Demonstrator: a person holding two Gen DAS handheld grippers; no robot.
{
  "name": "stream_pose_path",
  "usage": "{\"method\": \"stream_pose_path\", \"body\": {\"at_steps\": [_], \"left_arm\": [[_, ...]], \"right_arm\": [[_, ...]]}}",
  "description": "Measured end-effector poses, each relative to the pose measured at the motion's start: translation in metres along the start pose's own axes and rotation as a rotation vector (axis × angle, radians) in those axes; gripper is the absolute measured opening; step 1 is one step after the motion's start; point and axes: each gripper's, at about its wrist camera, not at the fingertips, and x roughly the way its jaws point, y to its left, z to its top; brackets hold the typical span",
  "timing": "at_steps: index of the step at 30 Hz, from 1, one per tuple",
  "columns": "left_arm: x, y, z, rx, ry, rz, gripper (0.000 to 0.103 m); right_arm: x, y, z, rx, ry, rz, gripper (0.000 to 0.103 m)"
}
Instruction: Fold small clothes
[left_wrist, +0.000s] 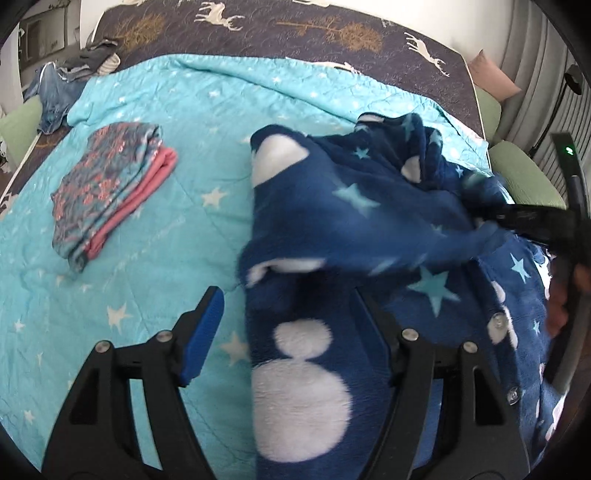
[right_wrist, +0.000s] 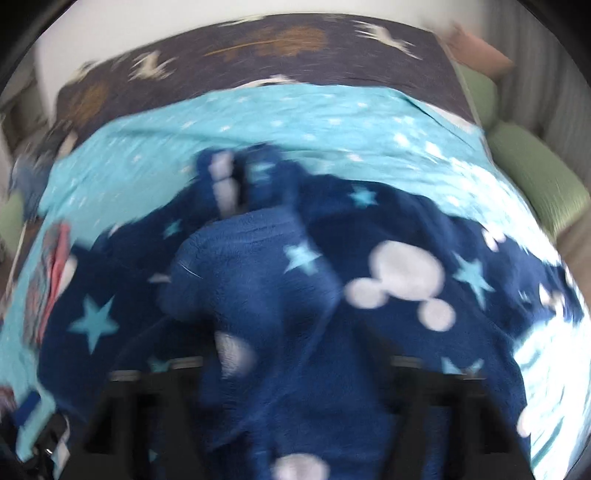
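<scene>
A navy fleece garment (left_wrist: 351, 221) with white mouse heads and pale blue stars lies on the turquoise star quilt (left_wrist: 147, 240). My left gripper (left_wrist: 291, 325) is open, its left blue pad (left_wrist: 205, 328) bare; a fold of the fleece hangs between its fingers and over the right one. My right gripper (left_wrist: 491, 206) reaches in from the right and is shut on a bunch of the fleece, lifting it. In the blurred right wrist view the fleece (right_wrist: 295, 295) drapes over the fingers and hides them.
A folded stack of floral and pink clothes (left_wrist: 110, 188) lies on the quilt at the left. Loose dark clothes (left_wrist: 70, 81) sit at the bed's far left corner. Green cushions (left_wrist: 524, 177) edge the bed at the right.
</scene>
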Motion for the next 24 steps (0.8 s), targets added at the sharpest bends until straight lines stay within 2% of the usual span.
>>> {"method": "stream_pose_path", "body": {"at_steps": [4,6,7,10,13,15,17,19,24], "left_arm": [[0.001,0.003,0.000,-0.019,0.000,-0.024,0.071],[0.002,-0.001,-0.001,-0.009,0.001,-0.025,0.071],[0.003,-0.003,-0.001,0.003,0.004,-0.025,0.071],[0.005,-0.011,-0.003,0.039,0.013,-0.020,0.071],[0.010,-0.014,-0.001,0.047,0.031,-0.003,0.071],[0.012,-0.015,0.000,0.044,0.037,0.005,0.071],[0.012,-0.016,0.001,0.044,0.035,0.013,0.071],[0.013,-0.014,0.001,0.033,0.041,0.024,0.071],[0.018,-0.004,-0.001,-0.011,0.058,0.030,0.071]], "right_arm": [[-0.012,-0.063,0.013,0.116,-0.011,0.021,0.011],[-0.015,-0.084,0.016,0.139,0.016,0.037,0.012],[-0.013,-0.096,0.013,0.151,0.059,0.069,0.014],[-0.009,-0.118,-0.006,0.176,0.134,0.144,0.023],[-0.010,-0.129,-0.024,0.174,0.134,0.182,0.032],[-0.012,-0.136,-0.032,0.208,0.123,0.228,0.043],[-0.011,-0.144,-0.031,0.253,0.126,0.294,0.058],[-0.011,-0.149,-0.031,0.295,0.135,0.356,0.065],[-0.008,-0.156,-0.031,0.382,0.171,0.442,0.073]]}}
